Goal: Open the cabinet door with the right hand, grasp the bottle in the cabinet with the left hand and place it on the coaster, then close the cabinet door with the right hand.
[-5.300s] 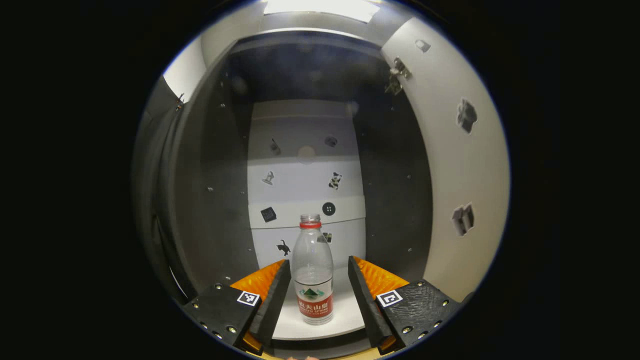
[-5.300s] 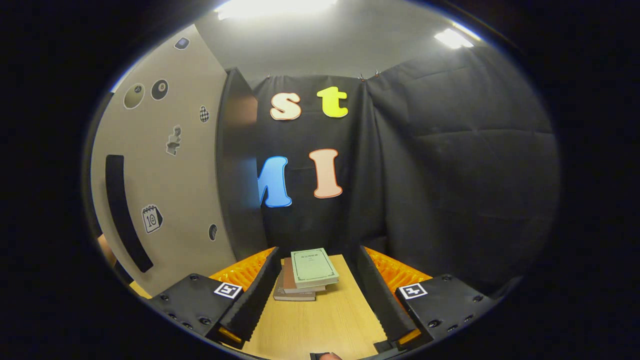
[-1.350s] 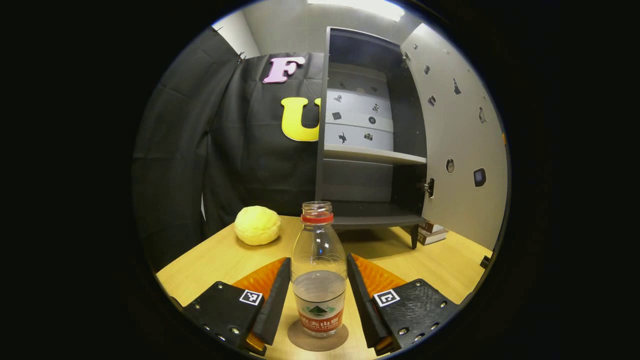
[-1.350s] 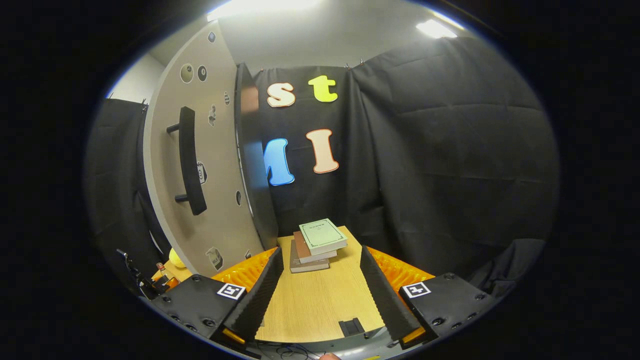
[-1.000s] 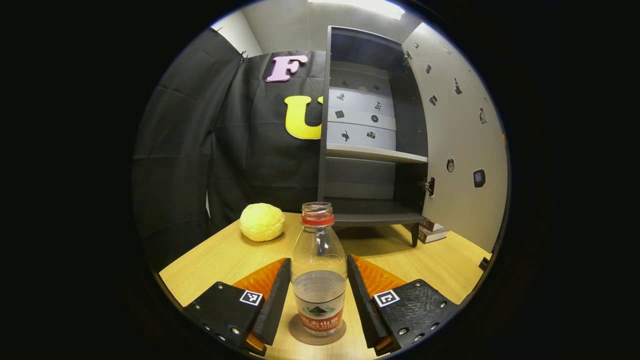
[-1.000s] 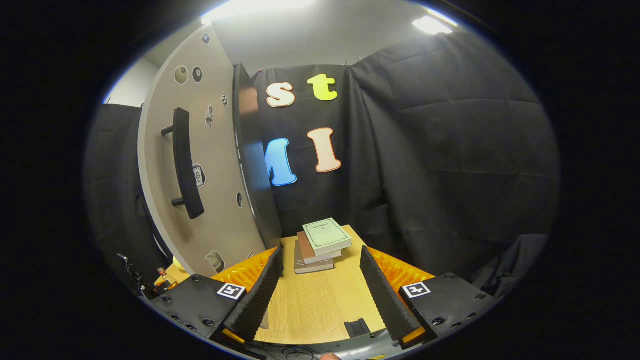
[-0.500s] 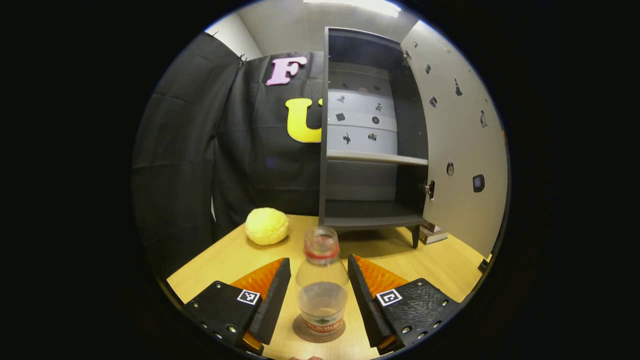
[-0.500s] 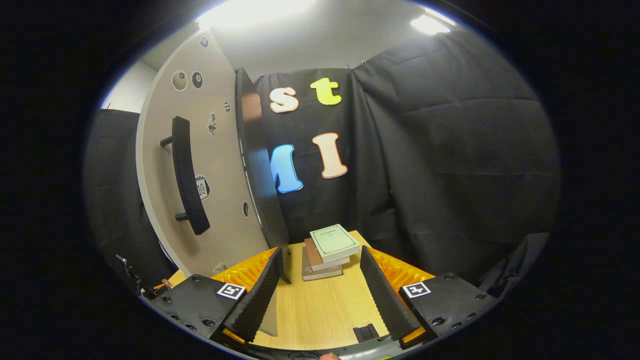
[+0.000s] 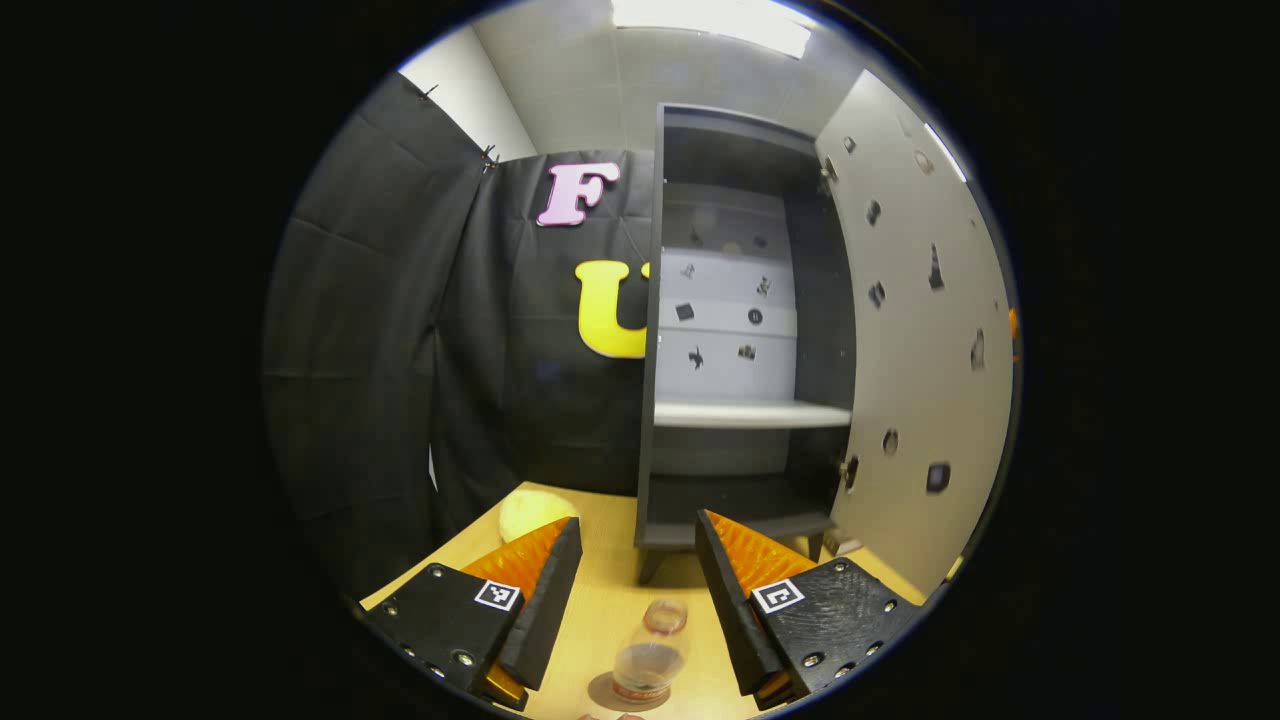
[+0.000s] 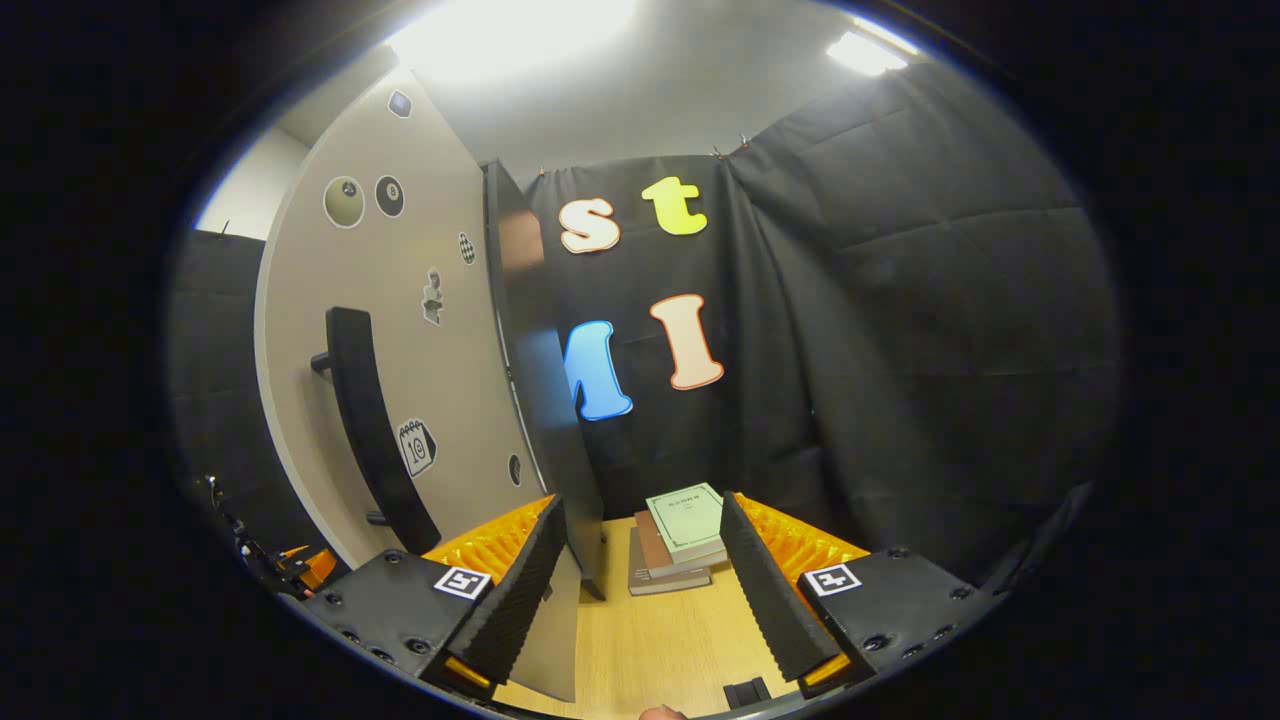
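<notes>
A clear bottle (image 9: 650, 652) with a red neck ring and red label stands upright on a round brown coaster (image 9: 605, 692) on the wooden table, seen from above in the left gripper view. My left gripper (image 9: 632, 590) hovers open above it, apart from it. The dark cabinet (image 9: 740, 340) stands open behind, its pale door (image 9: 925, 370) swung out to the right. In the right gripper view the door's outer face (image 10: 400, 360) with its black bar handle (image 10: 375, 435) is at the left. My right gripper (image 10: 640, 585) is open and holds nothing, to the right of the handle.
A yellow round lump (image 9: 525, 512) lies on the table left of the cabinet. A stack of books (image 10: 680, 535) sits on the table (image 10: 660, 640) past the right gripper, beside the door's edge. Black cloth walls close in the booth.
The left gripper has let go of the bottle on the coaster and risen well above it. The right gripper has edged forward and up, nearer the door.
</notes>
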The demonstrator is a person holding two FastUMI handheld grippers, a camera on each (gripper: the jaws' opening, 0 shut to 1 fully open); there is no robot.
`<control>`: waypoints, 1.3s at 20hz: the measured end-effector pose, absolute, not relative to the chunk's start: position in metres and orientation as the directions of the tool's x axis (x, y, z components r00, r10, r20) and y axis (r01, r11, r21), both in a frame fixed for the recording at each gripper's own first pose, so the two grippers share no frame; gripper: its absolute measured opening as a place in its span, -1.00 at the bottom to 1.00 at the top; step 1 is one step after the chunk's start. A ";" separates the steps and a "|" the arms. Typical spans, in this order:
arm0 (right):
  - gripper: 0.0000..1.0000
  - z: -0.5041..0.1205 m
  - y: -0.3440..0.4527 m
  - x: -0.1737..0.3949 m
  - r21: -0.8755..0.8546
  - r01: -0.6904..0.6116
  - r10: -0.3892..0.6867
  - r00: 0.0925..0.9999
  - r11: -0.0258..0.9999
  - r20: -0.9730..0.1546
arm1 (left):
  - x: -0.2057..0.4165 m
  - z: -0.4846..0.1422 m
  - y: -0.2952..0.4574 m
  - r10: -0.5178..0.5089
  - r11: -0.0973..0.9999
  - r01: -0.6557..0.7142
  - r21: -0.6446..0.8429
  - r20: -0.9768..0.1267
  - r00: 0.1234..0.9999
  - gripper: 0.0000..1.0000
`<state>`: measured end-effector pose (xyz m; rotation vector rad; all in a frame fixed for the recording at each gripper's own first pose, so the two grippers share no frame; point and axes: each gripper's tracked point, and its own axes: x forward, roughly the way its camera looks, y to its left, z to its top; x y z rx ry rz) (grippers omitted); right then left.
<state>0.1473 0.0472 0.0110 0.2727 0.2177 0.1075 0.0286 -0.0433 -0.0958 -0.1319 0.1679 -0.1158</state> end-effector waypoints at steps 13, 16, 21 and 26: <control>0.80 0.031 0.120 0.180 0.173 -0.356 0.386 0.903 0.918 -0.187 | 0.043 -0.009 -0.021 -0.015 0.997 0.011 -0.073 -0.057 0.998 0.32; 0.93 0.038 0.141 0.170 0.139 -0.374 0.395 0.901 0.917 -0.182 | 0.049 -0.006 -0.013 -0.038 0.997 0.035 -0.070 -0.037 0.999 0.32; 0.80 0.041 0.182 0.163 0.118 -0.380 0.396 0.898 0.918 -0.191 | 0.061 -0.008 0.016 -0.054 0.995 0.051 -0.084 -0.035 0.998 0.32; 0.80 0.043 0.214 0.166 0.132 -0.375 0.395 0.900 0.918 -0.186 | 0.064 -0.010 0.044 -0.062 0.993 0.059 -0.106 -0.030 0.998 0.32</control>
